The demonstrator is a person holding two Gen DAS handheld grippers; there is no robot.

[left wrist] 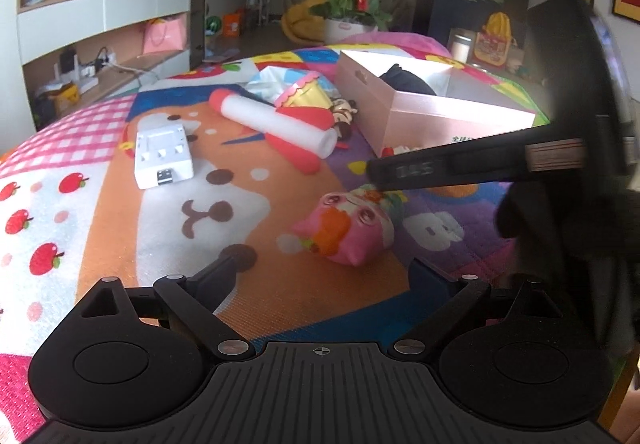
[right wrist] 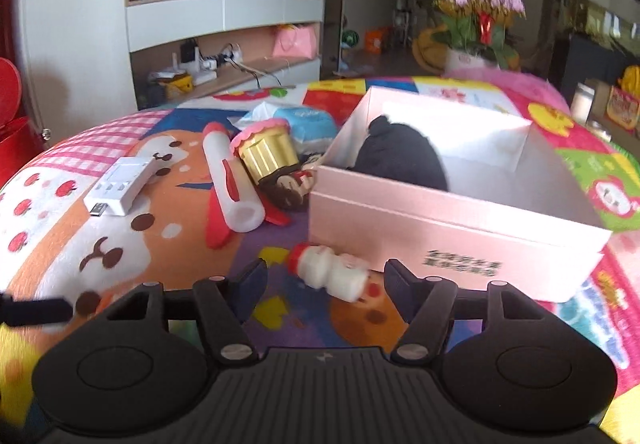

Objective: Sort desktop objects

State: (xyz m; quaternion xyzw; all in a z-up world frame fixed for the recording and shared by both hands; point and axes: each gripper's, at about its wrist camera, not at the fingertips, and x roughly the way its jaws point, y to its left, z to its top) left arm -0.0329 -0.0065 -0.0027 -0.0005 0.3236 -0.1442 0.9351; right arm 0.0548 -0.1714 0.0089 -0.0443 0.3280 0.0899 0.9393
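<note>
Item: left tool (left wrist: 324, 276). Jaws are set wide apart, nothing clamped. A pink squishy face toy (left wrist: 346, 230) is seen lying just ahead of the jaws, slightly toward the right finger, apart from both pads.

Item: right tool (right wrist: 325, 284). Jaws are held part-way apart; a small white bottle with a red cap (right wrist: 328, 270) lies on its side between and just ahead of the fingertips. No pad contact is seen.

Item: pink box (right wrist: 440, 219). Placed ahead and to the right of the right tool, open-topped, a dark cloth bundle (right wrist: 400, 155) already inside.

Item: loose goods on the patterned tabletop (right wrist: 120, 228), farther ahead and left of both tools: a white charger block (left wrist: 162, 155), a white foam tube with red ends (left wrist: 276, 123), a gold cupcake toy (right wrist: 266, 147), a small doll (right wrist: 290, 189), a tissue pack (right wrist: 304, 123).

Handling note, judged: the bottle appears to be the step in hand. The right tool should be eased forward until the bottle's waist sits squarely between the pads, then closed gently, since a round body lying sideways may roll or squirt out. The box wall just beyond should be cleared on lifting.
</note>
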